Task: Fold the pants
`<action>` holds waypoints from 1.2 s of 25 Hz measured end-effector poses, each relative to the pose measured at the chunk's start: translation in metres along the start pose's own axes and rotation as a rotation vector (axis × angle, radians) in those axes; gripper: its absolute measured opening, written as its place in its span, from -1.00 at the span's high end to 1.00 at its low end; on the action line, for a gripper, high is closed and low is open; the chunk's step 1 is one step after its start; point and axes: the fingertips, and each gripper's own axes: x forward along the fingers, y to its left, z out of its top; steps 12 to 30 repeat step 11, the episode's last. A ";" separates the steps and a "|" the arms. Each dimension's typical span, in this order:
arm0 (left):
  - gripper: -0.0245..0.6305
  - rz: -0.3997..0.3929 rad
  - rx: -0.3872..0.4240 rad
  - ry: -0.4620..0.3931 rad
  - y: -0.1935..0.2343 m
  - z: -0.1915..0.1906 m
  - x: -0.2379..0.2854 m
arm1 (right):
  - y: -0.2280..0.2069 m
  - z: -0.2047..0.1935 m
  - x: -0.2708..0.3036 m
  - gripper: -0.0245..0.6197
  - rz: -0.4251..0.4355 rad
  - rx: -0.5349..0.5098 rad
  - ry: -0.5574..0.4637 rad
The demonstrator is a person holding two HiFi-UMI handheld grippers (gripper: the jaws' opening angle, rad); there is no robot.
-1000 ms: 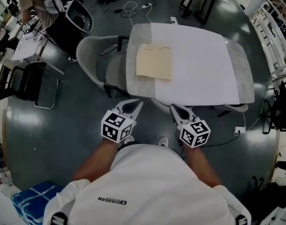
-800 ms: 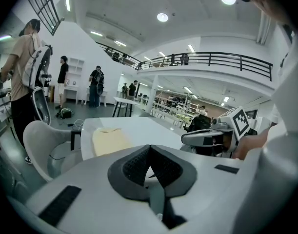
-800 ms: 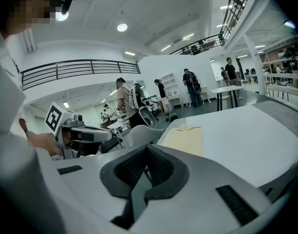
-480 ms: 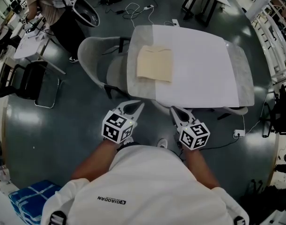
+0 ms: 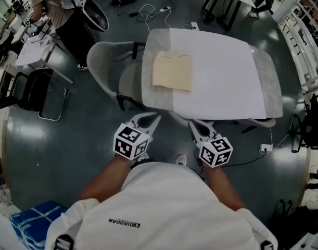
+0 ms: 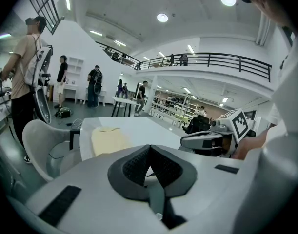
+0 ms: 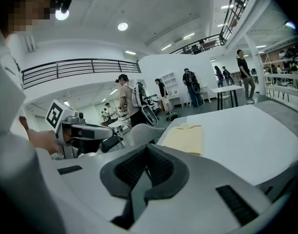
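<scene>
Both my left gripper and right gripper have jaws pressed together, empty, plain only in their own views. The head view shows the pants whole: cream, folded flat, upper centre, on the table.

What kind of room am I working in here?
Probably a large open lab or workshop hall: a railed mezzanine overhead, cables on the floor, and a white table holding folded pants.

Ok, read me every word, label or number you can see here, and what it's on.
"QIAODAN", seen upside down, on the person's white shirt.
Marker cubes: square patterns only, no words.
Nothing else is readable.
</scene>
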 end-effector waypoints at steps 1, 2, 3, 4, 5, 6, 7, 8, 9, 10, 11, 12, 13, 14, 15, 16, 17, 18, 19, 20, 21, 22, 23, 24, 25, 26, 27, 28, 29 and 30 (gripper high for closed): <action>0.85 0.001 0.002 -0.001 0.001 0.000 -0.001 | 0.000 -0.001 0.000 0.86 0.000 -0.001 -0.001; 0.85 0.003 0.002 -0.001 0.002 0.000 -0.001 | 0.001 0.000 0.000 0.86 0.000 -0.002 -0.003; 0.85 0.008 0.000 -0.002 0.005 0.000 -0.002 | 0.002 0.001 -0.001 0.86 0.003 -0.005 -0.007; 0.85 0.014 -0.003 -0.003 0.007 0.000 -0.003 | 0.003 0.003 -0.001 0.86 0.005 -0.010 -0.011; 0.85 0.018 -0.003 -0.003 0.009 0.001 -0.004 | 0.004 0.004 -0.001 0.86 0.006 -0.015 -0.014; 0.85 0.021 -0.002 -0.003 0.010 0.001 -0.005 | 0.005 0.005 -0.002 0.86 0.006 -0.019 -0.016; 0.85 0.022 -0.001 -0.003 0.010 0.001 -0.006 | 0.005 0.004 -0.002 0.86 0.005 -0.020 -0.016; 0.85 0.021 0.000 -0.003 0.009 0.001 -0.006 | 0.005 0.004 -0.003 0.86 0.004 -0.020 -0.016; 0.85 0.020 0.000 -0.004 0.008 0.001 -0.006 | 0.005 0.003 -0.003 0.86 0.003 -0.019 -0.015; 0.85 0.019 0.001 -0.005 0.007 0.001 -0.007 | 0.005 0.003 -0.003 0.86 0.002 -0.018 -0.015; 0.85 0.018 0.002 -0.005 0.007 0.001 -0.007 | 0.005 0.003 -0.004 0.86 0.001 -0.018 -0.014; 0.85 0.018 0.002 -0.005 0.007 0.001 -0.007 | 0.005 0.003 -0.004 0.86 0.001 -0.018 -0.014; 0.85 0.018 0.002 -0.005 0.007 0.001 -0.007 | 0.005 0.003 -0.004 0.86 0.001 -0.018 -0.014; 0.85 0.018 0.002 -0.005 0.007 0.001 -0.007 | 0.005 0.003 -0.004 0.86 0.001 -0.018 -0.014; 0.85 0.018 0.002 -0.005 0.007 0.001 -0.007 | 0.005 0.003 -0.004 0.86 0.001 -0.018 -0.014; 0.85 0.018 0.002 -0.005 0.007 0.001 -0.007 | 0.005 0.003 -0.004 0.86 0.001 -0.018 -0.014; 0.85 0.018 0.002 -0.005 0.007 0.001 -0.007 | 0.005 0.003 -0.004 0.86 0.001 -0.018 -0.014; 0.85 0.018 0.002 -0.005 0.007 0.001 -0.007 | 0.005 0.003 -0.004 0.86 0.001 -0.018 -0.014; 0.85 0.018 0.002 -0.005 0.007 0.001 -0.007 | 0.005 0.003 -0.004 0.86 0.001 -0.018 -0.014; 0.85 0.018 0.002 -0.005 0.007 0.001 -0.007 | 0.005 0.003 -0.004 0.86 0.001 -0.018 -0.014; 0.85 0.018 0.002 -0.005 0.007 0.001 -0.007 | 0.005 0.003 -0.004 0.86 0.001 -0.018 -0.014; 0.85 0.018 0.002 -0.005 0.007 0.001 -0.007 | 0.005 0.003 -0.004 0.86 0.001 -0.018 -0.014; 0.85 0.018 0.002 -0.005 0.007 0.001 -0.007 | 0.005 0.003 -0.004 0.86 0.001 -0.018 -0.014; 0.85 0.018 0.002 -0.005 0.007 0.001 -0.007 | 0.005 0.003 -0.004 0.86 0.001 -0.018 -0.014; 0.85 0.018 0.002 -0.005 0.007 0.001 -0.007 | 0.005 0.003 -0.004 0.86 0.001 -0.018 -0.014; 0.85 0.018 0.002 -0.005 0.007 0.001 -0.007 | 0.005 0.003 -0.004 0.86 0.001 -0.018 -0.014; 0.85 0.018 0.002 -0.005 0.007 0.001 -0.007 | 0.005 0.003 -0.004 0.86 0.001 -0.018 -0.014; 0.85 0.018 0.002 -0.005 0.007 0.001 -0.007 | 0.005 0.003 -0.004 0.86 0.001 -0.018 -0.014; 0.85 0.018 0.002 -0.005 0.007 0.001 -0.007 | 0.005 0.003 -0.004 0.86 0.001 -0.018 -0.014; 0.85 0.018 0.002 -0.005 0.007 0.001 -0.007 | 0.005 0.003 -0.004 0.86 0.001 -0.018 -0.014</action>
